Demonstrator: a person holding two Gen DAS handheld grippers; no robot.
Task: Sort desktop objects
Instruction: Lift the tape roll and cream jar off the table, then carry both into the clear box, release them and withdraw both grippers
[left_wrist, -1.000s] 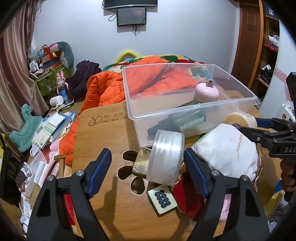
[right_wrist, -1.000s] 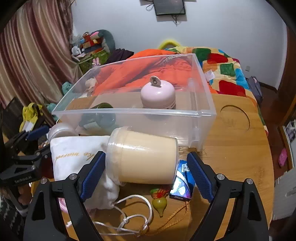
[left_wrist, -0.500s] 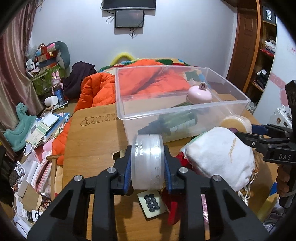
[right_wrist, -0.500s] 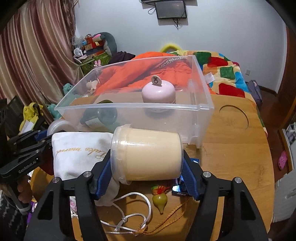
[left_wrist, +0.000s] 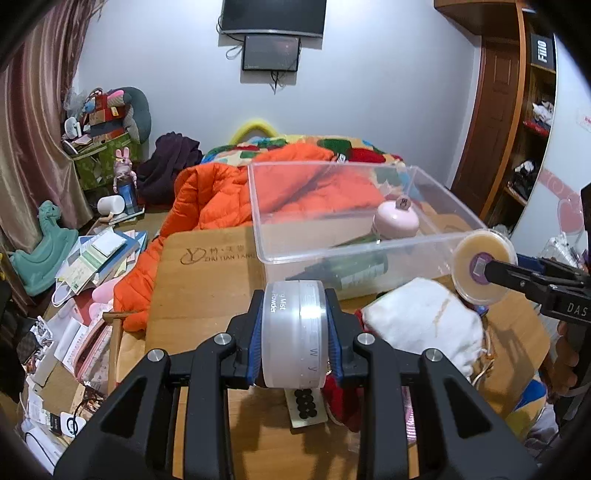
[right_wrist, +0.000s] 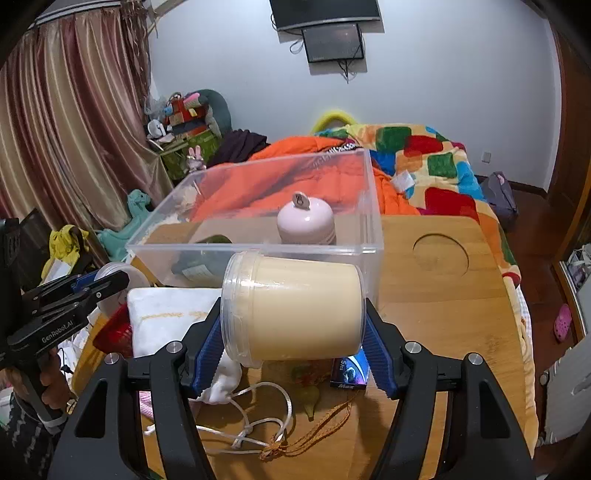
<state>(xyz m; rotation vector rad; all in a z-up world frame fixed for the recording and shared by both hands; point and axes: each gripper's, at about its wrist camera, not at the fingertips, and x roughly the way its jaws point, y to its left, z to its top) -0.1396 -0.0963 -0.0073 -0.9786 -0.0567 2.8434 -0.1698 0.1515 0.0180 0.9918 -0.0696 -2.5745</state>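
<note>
My left gripper is shut on a clear round powder jar, held on edge above the wooden table. My right gripper is shut on a cream plastic tub, held sideways above the table; the tub also shows in the left wrist view. A clear plastic bin stands just beyond both, holding a pink round jar and a dark green bottle. A white drawstring pouch lies between the grippers.
On the table lie a white cord, an orange cord, a small blue box, a card with black dots and a red item. An orange jacket lies behind the table.
Both grippers closed on their objects, the left on the powder jar, the right on the cream tub, and both have lifted them off the table.
</note>
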